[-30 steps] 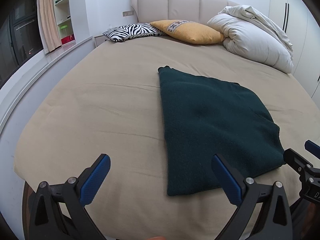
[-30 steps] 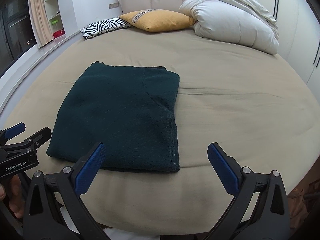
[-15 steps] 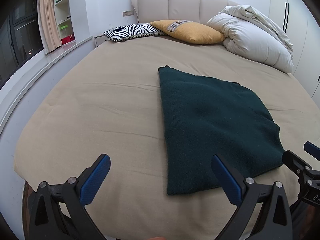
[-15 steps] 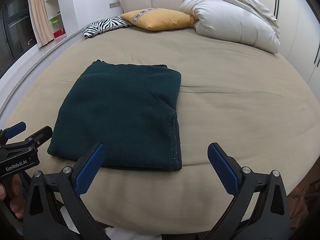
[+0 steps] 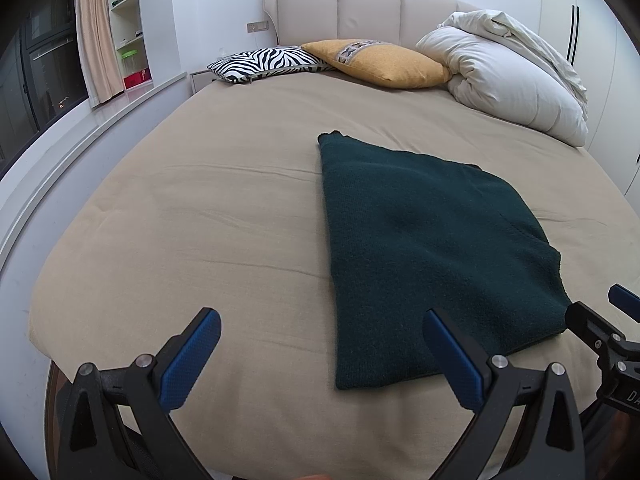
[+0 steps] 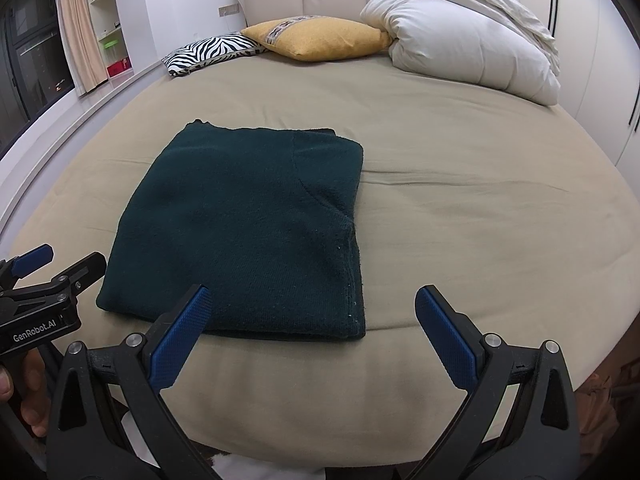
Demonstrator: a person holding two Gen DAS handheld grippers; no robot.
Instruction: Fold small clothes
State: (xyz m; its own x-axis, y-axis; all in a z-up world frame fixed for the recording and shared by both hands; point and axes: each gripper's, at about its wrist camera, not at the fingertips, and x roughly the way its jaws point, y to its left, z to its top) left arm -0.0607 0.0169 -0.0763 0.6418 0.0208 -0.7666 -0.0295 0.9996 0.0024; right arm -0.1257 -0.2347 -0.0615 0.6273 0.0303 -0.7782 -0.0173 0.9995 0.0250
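A dark green knit garment [image 5: 424, 248] lies folded into a flat rectangle on the beige bed [image 5: 208, 208]; it also shows in the right wrist view [image 6: 248, 224]. My left gripper [image 5: 320, 344] is open and empty, held over the bed's near edge, just left of the garment's near corner. My right gripper [image 6: 312, 320] is open and empty, held just short of the garment's near right corner. Each gripper shows at the edge of the other's view, the right one [image 5: 600, 332] and the left one [image 6: 48, 276].
A zebra pillow [image 5: 268, 62], a yellow pillow [image 5: 380, 64] and a bundled white duvet [image 5: 512, 84] lie at the headboard. A white ledge [image 5: 80, 128] with curtain and shelves runs along the left. White wardrobe doors [image 6: 608, 80] stand at the right.
Both grippers have drawn back slightly toward the bed's near edge. The garment has not moved.
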